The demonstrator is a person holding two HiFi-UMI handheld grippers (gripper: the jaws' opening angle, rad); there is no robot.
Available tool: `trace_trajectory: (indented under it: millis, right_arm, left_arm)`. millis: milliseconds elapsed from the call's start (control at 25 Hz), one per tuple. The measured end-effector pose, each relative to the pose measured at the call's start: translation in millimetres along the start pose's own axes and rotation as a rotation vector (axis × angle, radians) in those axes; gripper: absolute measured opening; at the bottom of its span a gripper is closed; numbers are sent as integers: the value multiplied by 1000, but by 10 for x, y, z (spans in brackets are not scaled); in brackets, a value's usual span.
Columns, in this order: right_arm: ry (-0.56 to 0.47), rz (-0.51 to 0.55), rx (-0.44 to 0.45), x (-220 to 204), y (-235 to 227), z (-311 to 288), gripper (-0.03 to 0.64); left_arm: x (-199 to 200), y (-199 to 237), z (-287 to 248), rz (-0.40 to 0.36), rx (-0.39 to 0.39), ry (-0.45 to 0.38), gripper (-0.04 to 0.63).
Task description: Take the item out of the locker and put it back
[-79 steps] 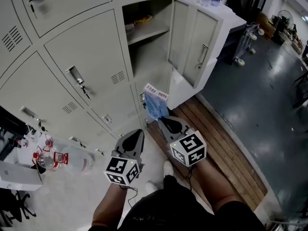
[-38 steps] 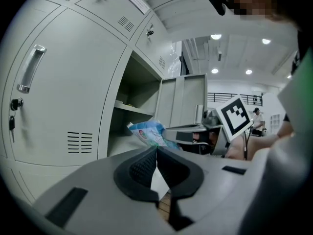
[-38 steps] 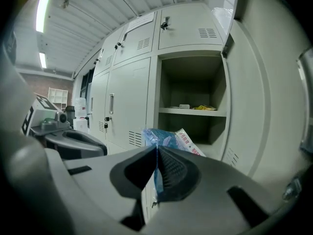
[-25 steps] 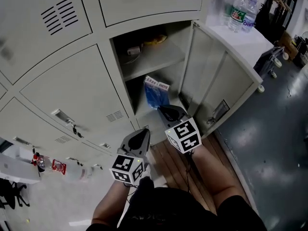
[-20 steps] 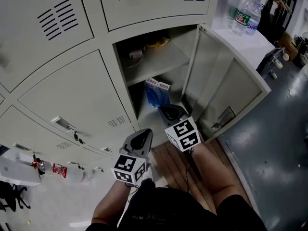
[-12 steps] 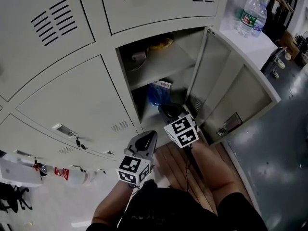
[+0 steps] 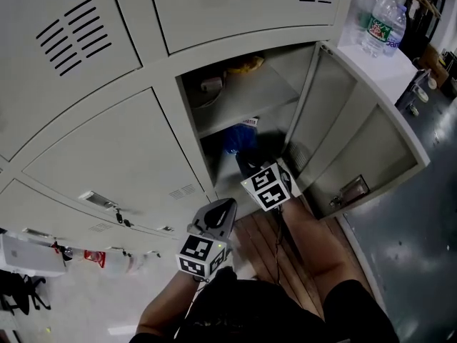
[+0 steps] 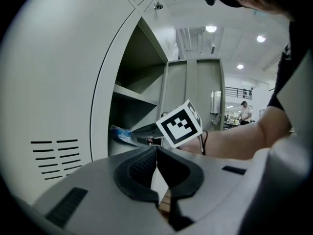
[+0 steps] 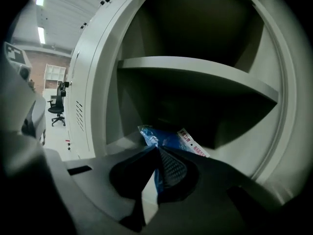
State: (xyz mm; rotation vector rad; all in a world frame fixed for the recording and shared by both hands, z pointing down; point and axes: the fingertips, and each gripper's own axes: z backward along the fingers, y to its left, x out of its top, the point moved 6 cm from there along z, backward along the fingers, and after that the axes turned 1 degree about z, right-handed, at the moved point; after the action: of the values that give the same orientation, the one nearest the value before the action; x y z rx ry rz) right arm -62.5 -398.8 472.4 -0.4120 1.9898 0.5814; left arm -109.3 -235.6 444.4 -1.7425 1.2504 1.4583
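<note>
The right gripper [image 7: 248, 164] is found closed on the near edge of the blue packet [image 7: 234, 138], its jaws pressed together on the plastic in the right gripper view [image 9: 157, 149]. The packet is held inside the open locker [image 7: 191, 114], in the lower space beneath the shelf [image 7: 251, 95]. Its long axis is seen running away from the jaws, with the white printed end pointed deeper into the compartment. The left gripper [image 7: 223, 206] is held outside the locker, jaws together, with nothing between them.
</note>
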Motion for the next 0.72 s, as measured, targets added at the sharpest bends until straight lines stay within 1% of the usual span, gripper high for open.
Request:
trace_trajectory:
  millis: [240, 720]
  right_arm:
    - [54, 8, 0, -171, -45, -176, 11]
    - [131, 31, 26, -255, -63, -328, 12]
  left_arm:
    - [-10, 45, -32, 8, 1, 4, 6]
    - [-57, 61, -73, 25, 3, 16, 6]
